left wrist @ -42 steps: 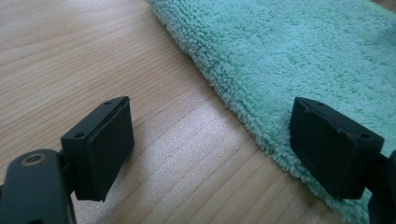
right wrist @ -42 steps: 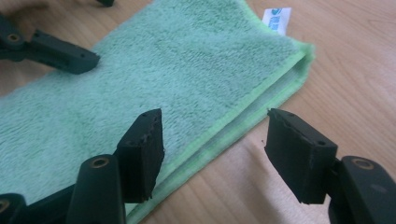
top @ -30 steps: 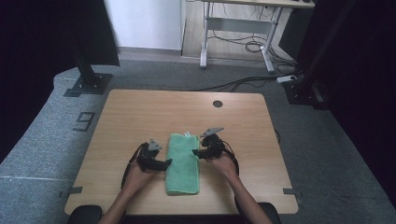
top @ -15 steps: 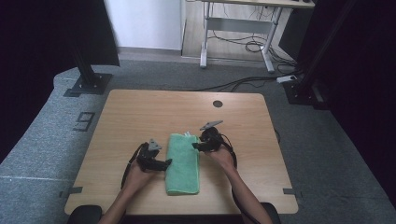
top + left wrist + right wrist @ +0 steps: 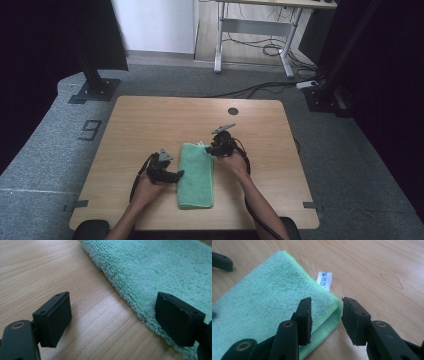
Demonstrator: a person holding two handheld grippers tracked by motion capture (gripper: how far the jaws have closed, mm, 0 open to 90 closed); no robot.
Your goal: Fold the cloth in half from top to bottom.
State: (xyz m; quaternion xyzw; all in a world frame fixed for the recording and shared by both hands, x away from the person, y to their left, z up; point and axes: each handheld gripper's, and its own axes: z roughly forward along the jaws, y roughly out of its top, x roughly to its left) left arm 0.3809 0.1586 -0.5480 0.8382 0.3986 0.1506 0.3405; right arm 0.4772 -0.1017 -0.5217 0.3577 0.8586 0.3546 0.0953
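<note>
A folded green towel (image 5: 196,175) lies on the wooden table (image 5: 150,120) in front of the person. My left gripper (image 5: 176,174) rests at the towel's left edge, open wide. In the left gripper view that fluffy edge (image 5: 155,267) runs between the two pads (image 5: 58,317), and neither touches it. My right gripper (image 5: 210,148) is at the towel's far right corner. Its jaws have just been closing. In the right gripper view the folded corner (image 5: 329,307) sits between them, one pad (image 5: 305,320) over the cloth and the other beside it, not pressing. A white label (image 5: 324,281) sticks out of the hem.
A round cable hole (image 5: 233,111) is in the table's far side. Beyond the table stand a black stand base (image 5: 92,90), a white desk frame (image 5: 252,37) and loose cables (image 5: 265,87) on the grey floor. Both forearms enter from the near edge.
My right hand has shifted a little away from the person, to the towel's far right corner, and its jaws look narrower. The left hand and the towel have stayed put.
</note>
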